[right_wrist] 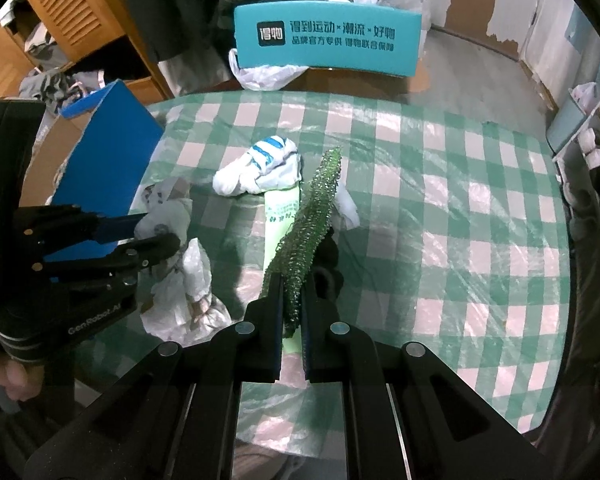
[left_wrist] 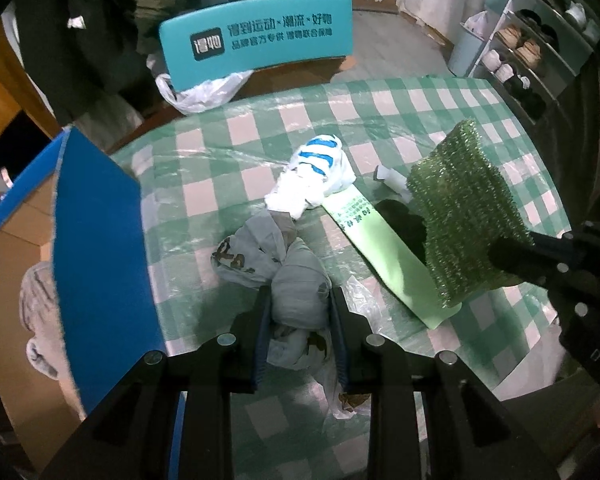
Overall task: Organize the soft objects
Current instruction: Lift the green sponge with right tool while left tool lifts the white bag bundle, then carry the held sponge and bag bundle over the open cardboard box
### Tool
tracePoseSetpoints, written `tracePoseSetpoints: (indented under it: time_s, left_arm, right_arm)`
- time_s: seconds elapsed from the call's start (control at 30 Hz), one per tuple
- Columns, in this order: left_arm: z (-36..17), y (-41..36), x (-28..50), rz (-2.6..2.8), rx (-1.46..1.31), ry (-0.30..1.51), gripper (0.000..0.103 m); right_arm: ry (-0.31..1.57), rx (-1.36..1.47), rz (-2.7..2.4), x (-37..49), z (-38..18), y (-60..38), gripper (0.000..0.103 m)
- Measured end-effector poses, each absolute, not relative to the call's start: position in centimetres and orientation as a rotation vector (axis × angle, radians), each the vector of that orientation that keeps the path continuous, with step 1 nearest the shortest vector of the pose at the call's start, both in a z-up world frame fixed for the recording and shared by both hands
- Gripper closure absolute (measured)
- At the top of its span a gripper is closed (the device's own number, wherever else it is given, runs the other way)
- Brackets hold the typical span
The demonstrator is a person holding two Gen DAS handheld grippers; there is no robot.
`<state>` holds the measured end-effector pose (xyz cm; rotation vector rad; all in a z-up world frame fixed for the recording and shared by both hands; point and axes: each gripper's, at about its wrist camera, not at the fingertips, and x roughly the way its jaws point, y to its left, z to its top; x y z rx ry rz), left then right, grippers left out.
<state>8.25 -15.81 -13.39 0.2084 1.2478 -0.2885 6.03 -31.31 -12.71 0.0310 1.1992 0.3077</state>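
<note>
Left gripper (left_wrist: 298, 308): clamped on a grey plastic bag (left_wrist: 296, 280), a knotted bundle held just above the checked tablecloth (left_wrist: 440, 104).
Right gripper (right_wrist: 291, 300): pressed together on the lower edge of a green scouring pad (right_wrist: 312, 224), which stands up from the fingers over the cloth.
Box (left_wrist: 96, 248): blue-flapped cardboard box at the tablecloth's left edge, open, with something grey inside; probably where the soft things go.
Still on the tablecloth: a white and blue bag (left_wrist: 314, 174) near the middle, a pale green paper strip (left_wrist: 380, 244) beside it, and a dark lump under the pad, too shadowed to name.
Risk, bag: its loose tail hangs low and could drag the neighbouring bag along, or slip free.
Risk, pad: held by a thin edge, it could flop or twist out.
Risk, hands: both grippers are near each other and could collide heading for the box.
</note>
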Motion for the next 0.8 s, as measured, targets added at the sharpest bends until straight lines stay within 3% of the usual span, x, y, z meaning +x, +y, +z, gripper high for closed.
tracePoseSetpoints:
  time_s: [0.8]
  left_arm:
    - [-7.6, -13.5, 5.8, -0.216, 0.263, 1.101, 0.076]
  right_arm:
    - [1.093, -0.028, 0.342, 4.3, -7.7, -29.0, 0.096]
